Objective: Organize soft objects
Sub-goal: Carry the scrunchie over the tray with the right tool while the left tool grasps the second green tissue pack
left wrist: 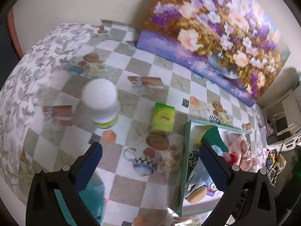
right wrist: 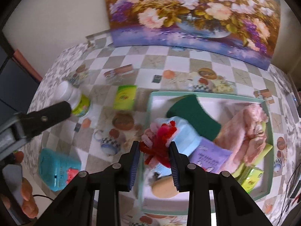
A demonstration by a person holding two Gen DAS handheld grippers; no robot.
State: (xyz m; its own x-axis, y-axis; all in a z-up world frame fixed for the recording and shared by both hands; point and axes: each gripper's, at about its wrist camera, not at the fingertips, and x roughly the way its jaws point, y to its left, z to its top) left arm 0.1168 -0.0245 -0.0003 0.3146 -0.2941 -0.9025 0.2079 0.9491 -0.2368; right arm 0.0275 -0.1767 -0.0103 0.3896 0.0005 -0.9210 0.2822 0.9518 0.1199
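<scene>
Box (right wrist: 207, 94) already filled with sponge (right wrist: 195, 116), pink plush (right wrist: 250, 128). Red-pink fuzzy bundle (right wrist: 158, 143) clamped in right gripper (right wrist: 154, 160) above box. Left gripper (left wrist: 150, 167) held apart, empty. Teal packet (right wrist: 56, 171) left on bench (right wrist: 154, 56).

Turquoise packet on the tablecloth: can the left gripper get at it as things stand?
Probably yes. The left gripper is open and holds nothing, and the turquoise packet lies flat on the tablecloth outside the box, with nothing on top of it.

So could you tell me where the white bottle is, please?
The white bottle stands left on the table, outside the box, beside the green packet.
</scene>
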